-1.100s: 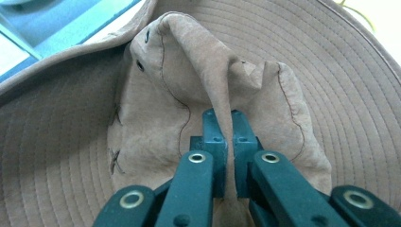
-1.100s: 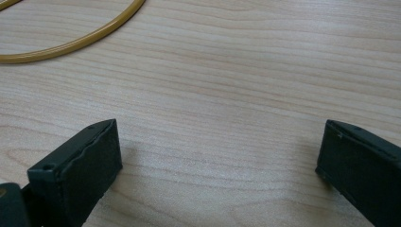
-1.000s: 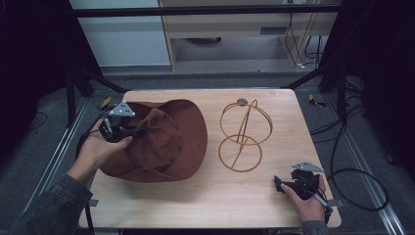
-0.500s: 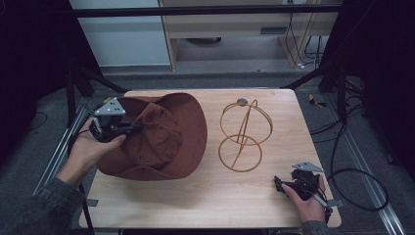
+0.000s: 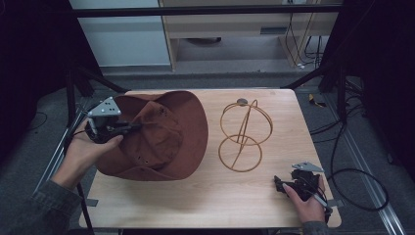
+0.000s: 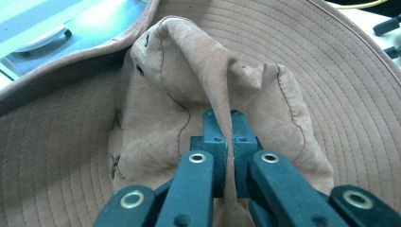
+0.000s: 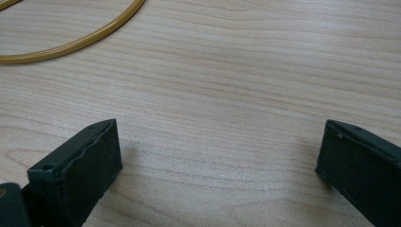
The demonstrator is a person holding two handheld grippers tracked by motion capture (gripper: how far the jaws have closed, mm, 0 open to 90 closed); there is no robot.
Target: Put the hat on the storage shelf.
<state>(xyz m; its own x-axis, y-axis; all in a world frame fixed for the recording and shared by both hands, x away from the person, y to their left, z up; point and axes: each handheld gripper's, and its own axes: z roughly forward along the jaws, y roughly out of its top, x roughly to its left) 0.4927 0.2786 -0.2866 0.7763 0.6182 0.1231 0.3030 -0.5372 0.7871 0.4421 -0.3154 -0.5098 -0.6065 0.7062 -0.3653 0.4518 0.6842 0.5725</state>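
A brown wide-brimmed hat (image 5: pixel 161 137) lies on the left half of the wooden table, its brim tipped up on the left. My left gripper (image 5: pixel 134 126) is shut on a fold of the hat's crown (image 6: pixel 208 80); the cloth is pinched between both jaws in the left gripper view. A gold wire hat stand (image 5: pixel 243 134) stands upright at the table's middle right, apart from the hat. My right gripper (image 5: pixel 280 185) rests low at the front right corner of the table with jaws wide open and nothing between them. A curve of the stand's base ring (image 7: pixel 71 45) shows in the right gripper view.
The wooden table (image 5: pixel 215 205) has bare wood along its front between the hat and the right gripper. A small dark disc (image 5: pixel 242 102) lies behind the stand. Cables (image 5: pixel 357 176) trail off the table's right side. Dark frame legs stand at the far corners.
My left gripper has drawn left and slightly up with the hat's crown in it, and the hat has shifted left and lifted with it. The right gripper has stayed put.
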